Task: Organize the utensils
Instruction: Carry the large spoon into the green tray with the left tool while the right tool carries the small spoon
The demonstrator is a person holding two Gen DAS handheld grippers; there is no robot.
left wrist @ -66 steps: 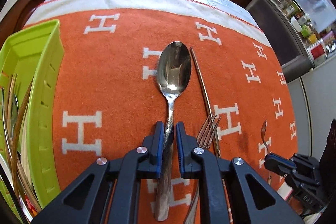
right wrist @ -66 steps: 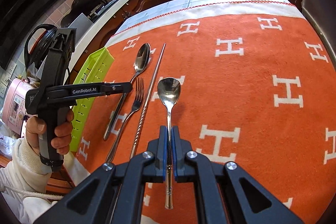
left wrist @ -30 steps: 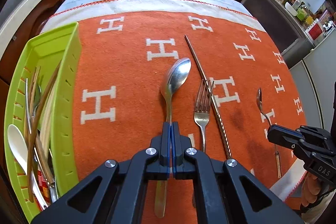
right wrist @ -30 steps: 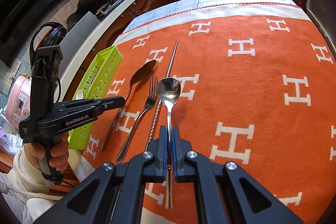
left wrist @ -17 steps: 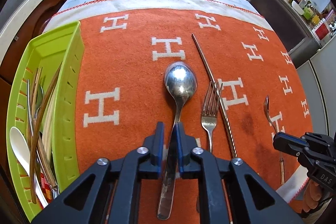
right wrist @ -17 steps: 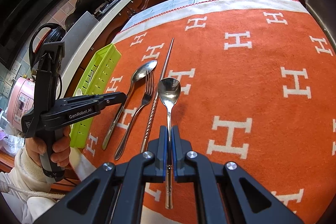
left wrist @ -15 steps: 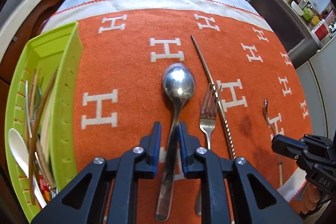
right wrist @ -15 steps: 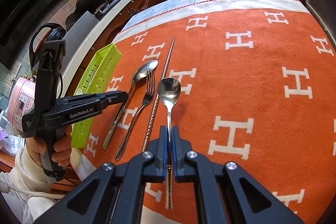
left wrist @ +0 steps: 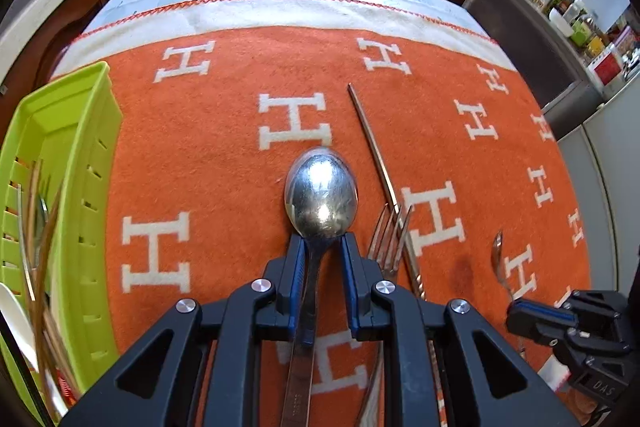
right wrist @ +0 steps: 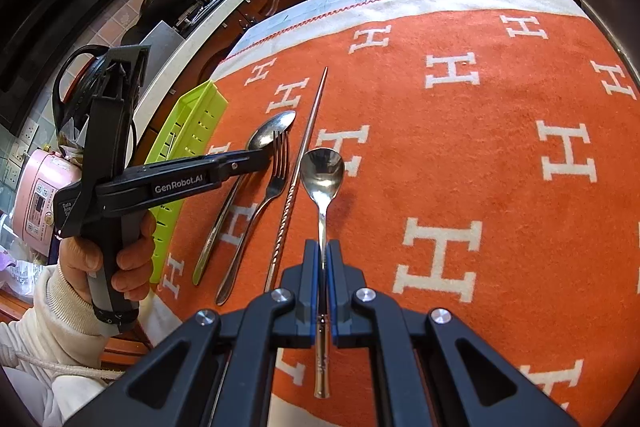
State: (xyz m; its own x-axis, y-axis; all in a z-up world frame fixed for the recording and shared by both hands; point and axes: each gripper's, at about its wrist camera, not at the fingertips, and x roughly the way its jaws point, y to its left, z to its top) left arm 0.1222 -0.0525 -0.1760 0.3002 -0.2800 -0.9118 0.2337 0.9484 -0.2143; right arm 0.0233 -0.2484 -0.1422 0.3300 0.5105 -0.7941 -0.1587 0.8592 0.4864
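Utensils: big spoon let go, small spoon held

Utensils lie in a row on the orange blanket (left wrist: 224,155), the green tray (left wrist: 60,131) at its left edge already holding several pieces. We note the change: a second ago the left gripper (left wrist: 320,259) was clamped on the big spoon (left wrist: 320,199); now its jaws stand apart, handle lying loose between them on the cloth beside the fork (left wrist: 390,235) and chopstick (left wrist: 376,151). So that spoon looks placed. The right gripper (right wrist: 322,267) stays clenched on the small spoon (right wrist: 322,173), beside the row.
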